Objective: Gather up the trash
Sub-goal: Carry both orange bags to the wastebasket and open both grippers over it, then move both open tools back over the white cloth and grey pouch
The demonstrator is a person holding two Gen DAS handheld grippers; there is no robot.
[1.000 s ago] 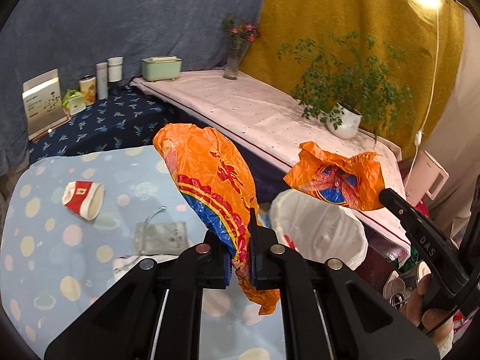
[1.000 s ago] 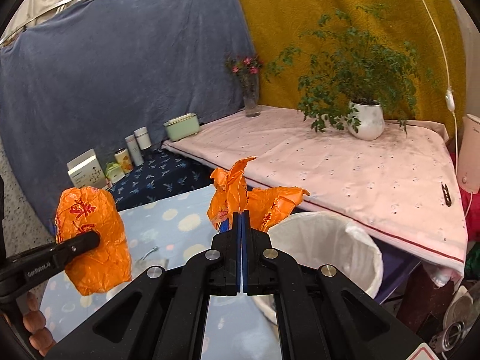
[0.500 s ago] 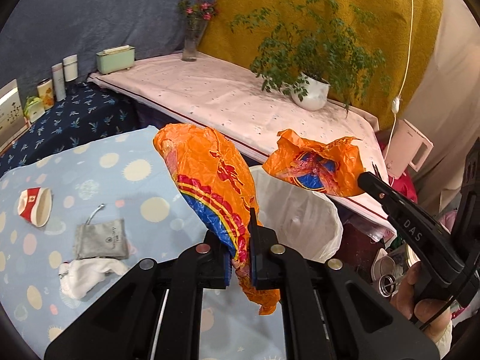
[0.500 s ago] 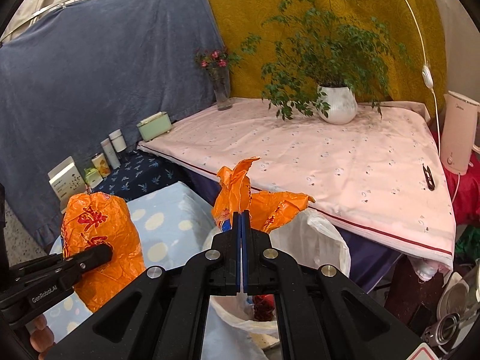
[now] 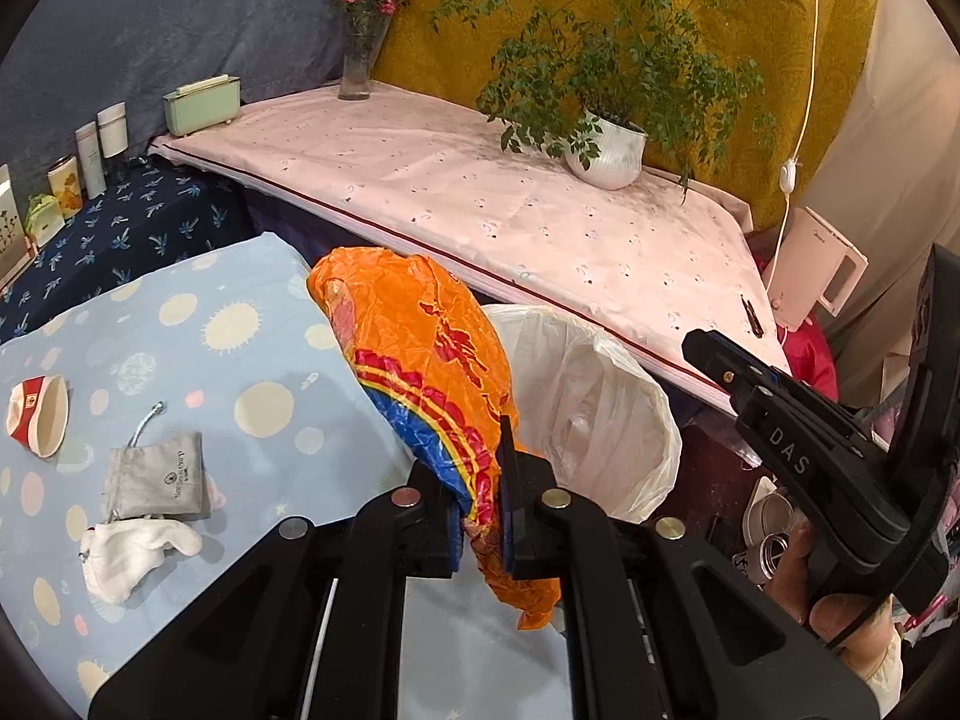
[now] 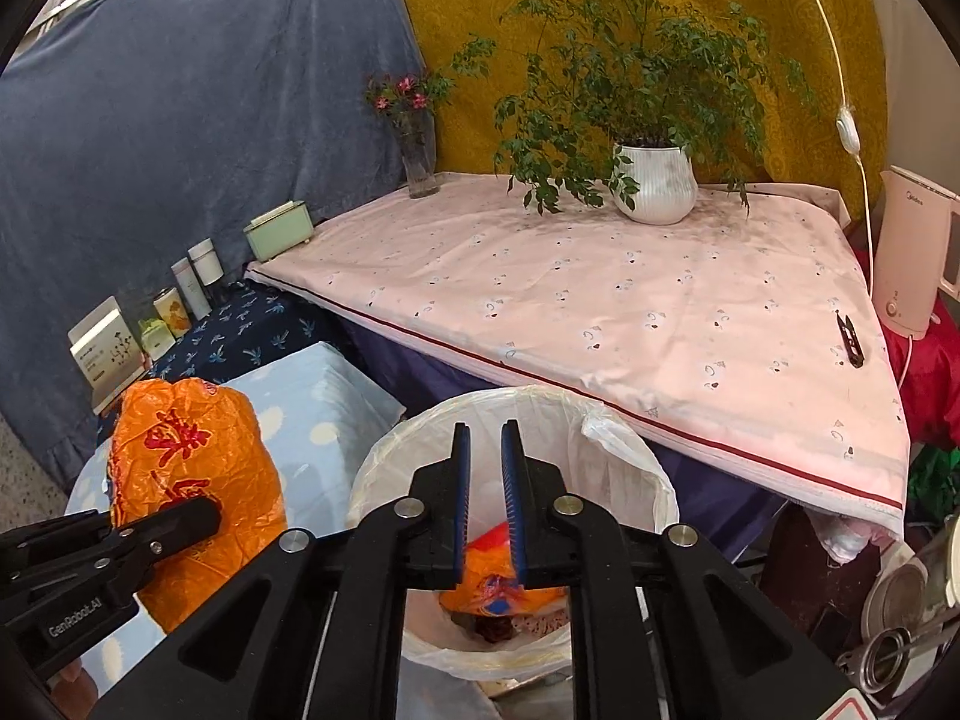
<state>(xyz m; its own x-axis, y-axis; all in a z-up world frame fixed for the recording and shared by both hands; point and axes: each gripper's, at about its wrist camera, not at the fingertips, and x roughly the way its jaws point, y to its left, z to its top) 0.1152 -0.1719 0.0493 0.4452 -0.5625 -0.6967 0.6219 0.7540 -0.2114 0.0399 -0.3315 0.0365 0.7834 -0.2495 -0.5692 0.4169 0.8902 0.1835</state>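
My left gripper is shut on an orange plastic bag with red, yellow and blue print, held up beside the bin; it also shows in the right wrist view. The white-lined trash bin stands by the blue dotted table; it shows in the left wrist view too. My right gripper is open and empty above the bin's mouth. A second orange wrapper lies inside the bin, below its fingers. The right gripper appears in the left wrist view.
On the blue dotted table lie a red-and-white paper cup, a grey drawstring pouch and a crumpled white tissue. A pink-covered table carries a potted plant, a vase and a kettle.
My right gripper has opened and let go of its orange wrapper, which now lies inside the bin. Both grippers have moved nearer the bin. The left gripper still holds its bag.
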